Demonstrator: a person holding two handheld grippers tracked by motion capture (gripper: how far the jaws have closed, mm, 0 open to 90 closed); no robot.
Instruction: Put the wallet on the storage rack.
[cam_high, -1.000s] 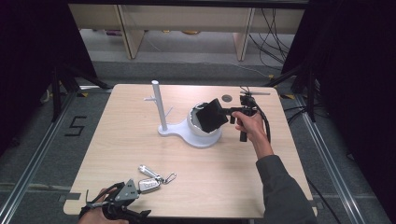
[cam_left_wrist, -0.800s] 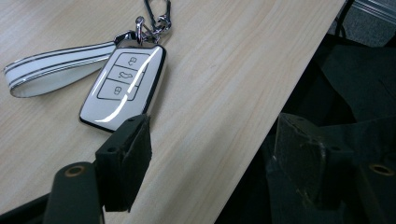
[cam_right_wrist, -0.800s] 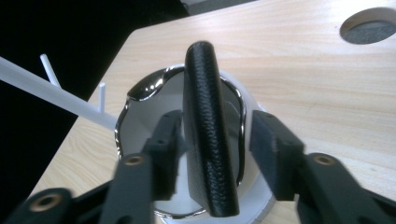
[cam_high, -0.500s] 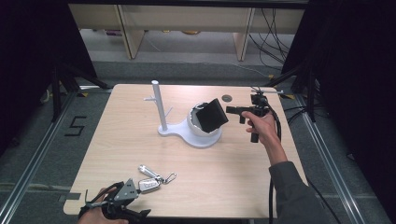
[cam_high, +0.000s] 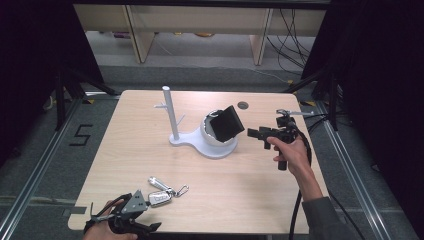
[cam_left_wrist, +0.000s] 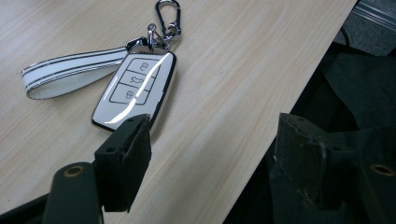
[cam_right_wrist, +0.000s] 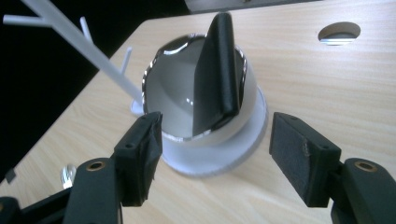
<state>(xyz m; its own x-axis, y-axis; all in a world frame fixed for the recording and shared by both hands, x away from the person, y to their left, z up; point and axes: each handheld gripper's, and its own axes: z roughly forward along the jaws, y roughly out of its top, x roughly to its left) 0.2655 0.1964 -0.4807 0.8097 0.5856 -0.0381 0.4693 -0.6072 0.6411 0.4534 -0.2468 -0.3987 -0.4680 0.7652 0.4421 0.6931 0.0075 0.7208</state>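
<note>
White-cased car key (cam_left_wrist: 132, 88) lies untouched at the table's near edge, just ahead of the left gripper (cam_high: 131, 216), whose jaws stand wide and empty. Farther right, the right gripper (cam_high: 256, 132), jaws just opened and empty, sits beside the bowl (cam_right_wrist: 175, 109) where the black wallet (cam_right_wrist: 215, 70) already leans; the key seems left to do.

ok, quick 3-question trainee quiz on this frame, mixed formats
1. True or false: the black wallet lies flat on the table.
2. What lies just ahead of the left gripper?
3. The right gripper is: A) shut on the wallet, B) open, clear of it, C) shut, empty.

Key:
1. False; it stands tilted in the bowl of the white stand.
2. The car key fob.
3. B; its jaws have just been opening.
</note>
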